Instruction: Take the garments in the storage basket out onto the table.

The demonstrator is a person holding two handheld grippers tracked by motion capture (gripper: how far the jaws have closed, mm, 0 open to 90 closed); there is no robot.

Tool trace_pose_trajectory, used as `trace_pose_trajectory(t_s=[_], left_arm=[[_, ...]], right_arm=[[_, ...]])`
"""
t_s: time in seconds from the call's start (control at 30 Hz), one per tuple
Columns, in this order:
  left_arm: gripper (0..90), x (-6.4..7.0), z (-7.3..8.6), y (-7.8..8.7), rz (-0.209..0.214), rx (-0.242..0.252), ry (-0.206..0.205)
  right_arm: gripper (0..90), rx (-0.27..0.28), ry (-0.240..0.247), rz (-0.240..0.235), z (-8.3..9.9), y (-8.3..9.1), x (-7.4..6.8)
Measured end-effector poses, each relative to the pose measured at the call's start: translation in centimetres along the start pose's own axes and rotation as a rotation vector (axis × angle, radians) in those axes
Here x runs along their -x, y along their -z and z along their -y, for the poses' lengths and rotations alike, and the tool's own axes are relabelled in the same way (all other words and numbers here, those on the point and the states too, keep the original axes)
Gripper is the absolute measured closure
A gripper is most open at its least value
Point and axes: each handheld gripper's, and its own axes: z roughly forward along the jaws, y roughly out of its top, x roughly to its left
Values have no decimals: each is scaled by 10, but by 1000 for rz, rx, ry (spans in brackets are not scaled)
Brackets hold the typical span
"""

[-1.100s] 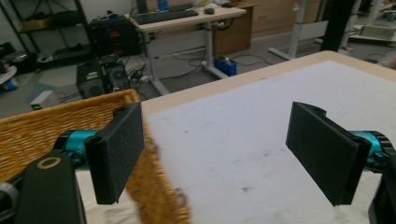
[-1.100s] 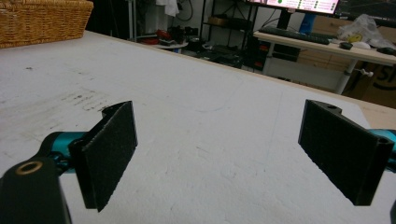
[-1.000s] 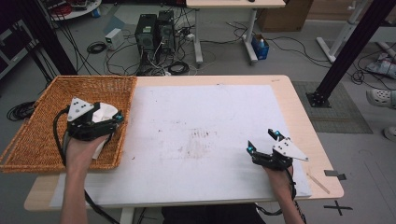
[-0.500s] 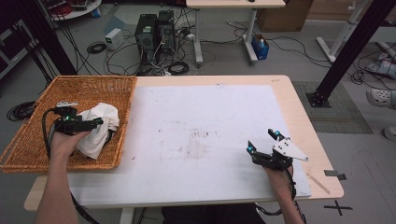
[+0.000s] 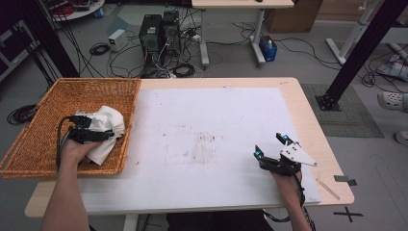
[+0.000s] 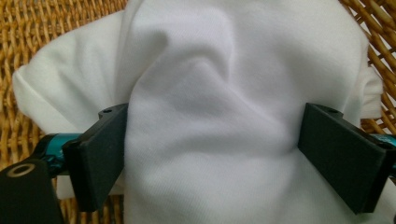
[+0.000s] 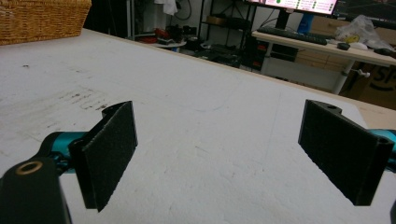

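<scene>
My left gripper (image 5: 98, 136) is down in the wicker basket (image 5: 43, 144) at the left end of the bench (image 5: 308, 110), its jaws spread wide with a bunched white cloth (image 5: 107, 126) between them. In the left gripper view the cloth (image 6: 210, 116) swells up between the two black pads: both pads touch its sides, but the fabric is not yet pinched, so I count this gripper as open around the cloth, not holding it.

The cloth lies crumpled toward the right side of the basket, near the wall that borders the white mat (image 5: 207, 120). Woven cane (image 6: 51, 32) shows on both sides of it.

The step in hand, as I judge it, is taking hold of the cloth to lift it out. To do that well I should close on the raised ridge in the middle, where the fabric is thick enough to stay between the pads, and avoid a thin edge that could slip free. I want the pad tips kept off the weave so they do not snag a strand. Once closed, I should lift straight up until the hanging part clears the basket wall, then carry it right over the mat.

My right gripper (image 5: 272, 147) rests at the near right of the bench, jaws apart and empty, over the bare, scuffed mat (image 7: 196, 140).
</scene>
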Motion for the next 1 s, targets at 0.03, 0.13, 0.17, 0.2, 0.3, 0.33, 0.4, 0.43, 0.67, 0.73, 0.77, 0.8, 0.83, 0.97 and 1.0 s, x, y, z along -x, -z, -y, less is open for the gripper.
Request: trace_pose_trajectory(t_s=[0.03,0.13,0.17,0.2,0.3,0.33,0.4,0.43,0.67,0.73,0.77,0.8,0.83,0.97,1.0], left_arm=[[88,0,0,-1,-3,-1,11],[67,0,1,-3,-3,-1,12],[67,0,1,-3,1,-1,13],[67,0,1,-3,3,-1,12],[71,0,1,-3,3,-5,10],[78,0,1,-3,3,-6,10],[114,1,1,-2,3,-9,4],[136,2,0,-1,5,-11,-1],[416,4,-2,7,38,-17,-23],[521,5,-2,8,47,-19,-29],[553,5,-1,9,37,-15,-37],[582,5,-1,9,32,-14,-35],[597,5,-2,9,27,-16,-36],[643,4,-3,12,31,-7,-34],[646,4,-4,12,31,-3,-38]], right_arm=[[113,-1,1,0,0,0,0],[113,-1,8,-1,0,0,0],[113,-2,10,-1,0,0,0],[113,-3,11,0,0,0,0],[113,-7,15,-1,0,-1,-1],[113,-8,19,-1,0,-1,-1],[113,-8,21,1,0,-1,-1],[113,-8,22,1,0,-1,-1],[113,-14,12,-3,-1,-1,0],[113,-13,16,-3,-1,-2,0],[113,-14,17,-5,-1,-2,0],[113,-14,15,-4,-1,-2,-1],[113,-15,19,-4,-1,-2,0],[113,-22,10,-9,-1,-2,0],[113,-22,8,-8,-1,-2,0]])
